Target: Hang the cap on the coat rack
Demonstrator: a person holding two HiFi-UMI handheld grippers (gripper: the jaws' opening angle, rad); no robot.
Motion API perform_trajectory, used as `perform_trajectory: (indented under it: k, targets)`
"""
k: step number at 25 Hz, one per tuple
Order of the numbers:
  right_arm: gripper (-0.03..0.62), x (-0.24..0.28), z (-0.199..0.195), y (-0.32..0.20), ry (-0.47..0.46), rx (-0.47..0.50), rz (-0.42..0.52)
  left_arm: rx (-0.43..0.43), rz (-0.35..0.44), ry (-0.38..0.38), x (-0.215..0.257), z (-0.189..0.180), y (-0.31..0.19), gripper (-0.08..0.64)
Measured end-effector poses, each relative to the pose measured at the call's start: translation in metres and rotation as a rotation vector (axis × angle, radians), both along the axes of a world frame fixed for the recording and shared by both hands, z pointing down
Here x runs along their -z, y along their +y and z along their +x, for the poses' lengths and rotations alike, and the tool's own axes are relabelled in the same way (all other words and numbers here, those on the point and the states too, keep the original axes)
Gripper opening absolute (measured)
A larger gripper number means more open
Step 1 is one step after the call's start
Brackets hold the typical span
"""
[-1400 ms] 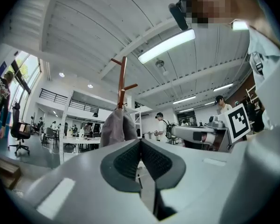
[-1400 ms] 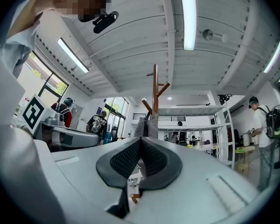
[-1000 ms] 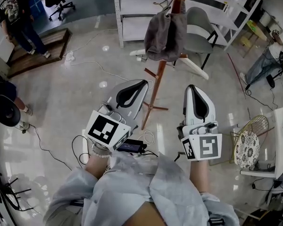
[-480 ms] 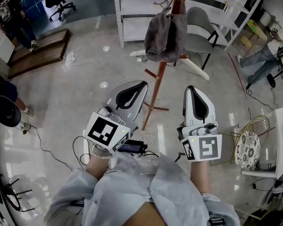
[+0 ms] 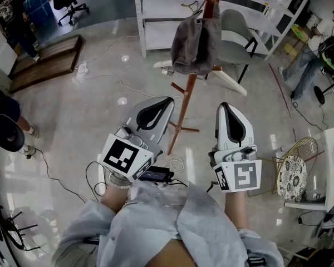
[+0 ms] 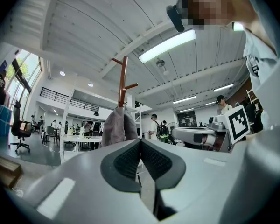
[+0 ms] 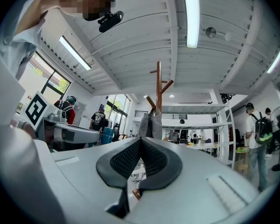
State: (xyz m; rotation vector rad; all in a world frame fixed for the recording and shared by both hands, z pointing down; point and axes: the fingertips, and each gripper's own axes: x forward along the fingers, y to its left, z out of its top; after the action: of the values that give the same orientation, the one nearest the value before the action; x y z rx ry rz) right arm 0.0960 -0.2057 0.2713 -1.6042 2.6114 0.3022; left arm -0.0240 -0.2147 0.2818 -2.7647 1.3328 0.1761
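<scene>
A grey cap [image 5: 196, 43] hangs on a peg near the top of the brown wooden coat rack [image 5: 182, 107], which stands on the shiny floor ahead of me. My left gripper [image 5: 167, 100] is just left of the rack's pole and my right gripper [image 5: 224, 105] just right of it, both lower than the cap and apart from it. Both pairs of jaws are shut with nothing between them. In the left gripper view the cap [image 6: 115, 127] and the rack [image 6: 123, 80] rise beyond the shut left gripper [image 6: 140, 141]. The right gripper view shows the cap [image 7: 150, 124] beyond the shut right gripper [image 7: 141, 140].
White shelving [image 5: 156, 15] and a grey chair [image 5: 234, 46] stand behind the rack. A wooden platform [image 5: 44, 60] lies far left, cables [image 5: 108, 79] cross the floor, and a black power brick [image 5: 153, 174] lies near my feet. A wire stool [image 5: 295, 168] is at right. People stand at both edges.
Both grippers have stayed almost still. The person at the far left has moved toward the upper corner, and a person at the right edge has moved upward in the view.
</scene>
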Motion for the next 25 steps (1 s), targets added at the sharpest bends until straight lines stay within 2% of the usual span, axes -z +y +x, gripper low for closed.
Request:
perform_trajectory:
  k: [25]
  targets:
    - [0.006, -0.0066, 0.0020, -0.0045, 0.003, -0.002, -0.019, 0.001, -0.016, 0.017, -0.0048, 0.0010, -0.0051, 0.003]
